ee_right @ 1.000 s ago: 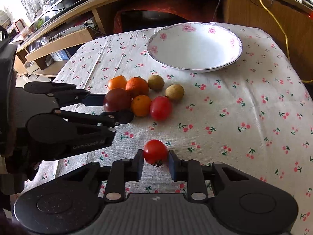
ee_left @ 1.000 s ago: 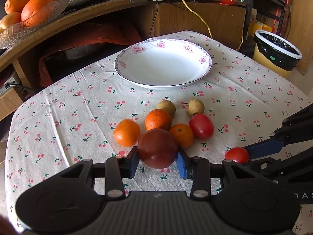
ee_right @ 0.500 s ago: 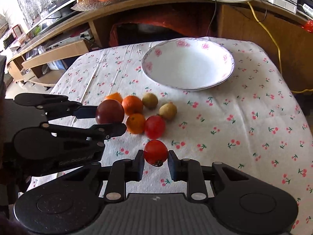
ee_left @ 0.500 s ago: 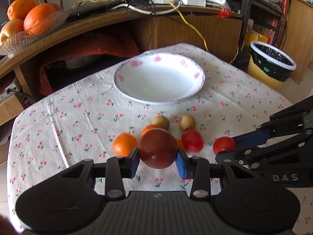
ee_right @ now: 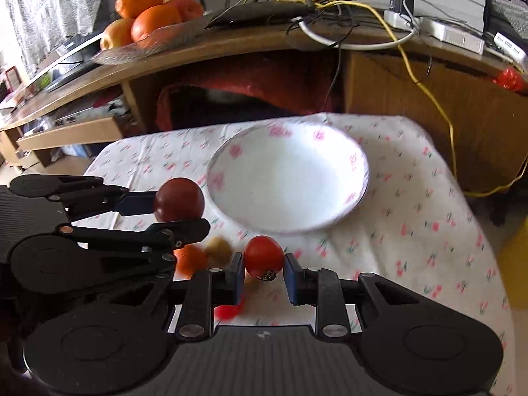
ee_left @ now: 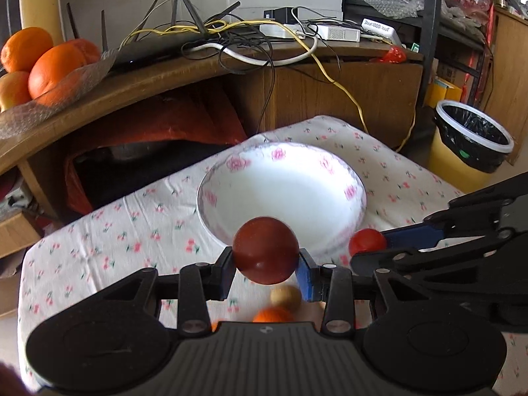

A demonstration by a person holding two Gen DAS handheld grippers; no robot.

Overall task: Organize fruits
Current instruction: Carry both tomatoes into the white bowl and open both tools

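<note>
While both hang above the table, left gripper [ee_left: 266, 269] clamps dark red fruit [ee_left: 266, 249], right gripper [ee_right: 264, 274] clamps small red tomato [ee_right: 264, 256], white bowl [ee_right: 358, 178] at 12 o'clock

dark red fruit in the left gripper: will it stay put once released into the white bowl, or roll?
Likely rolls a little: the dark red fruit looks round and smooth, and the left gripper holds it only at its two sides. The white bowl is shallow, dished and empty, so it should settle toward the middle. The skin looks glossy, so possibly slippery; release low.
</note>
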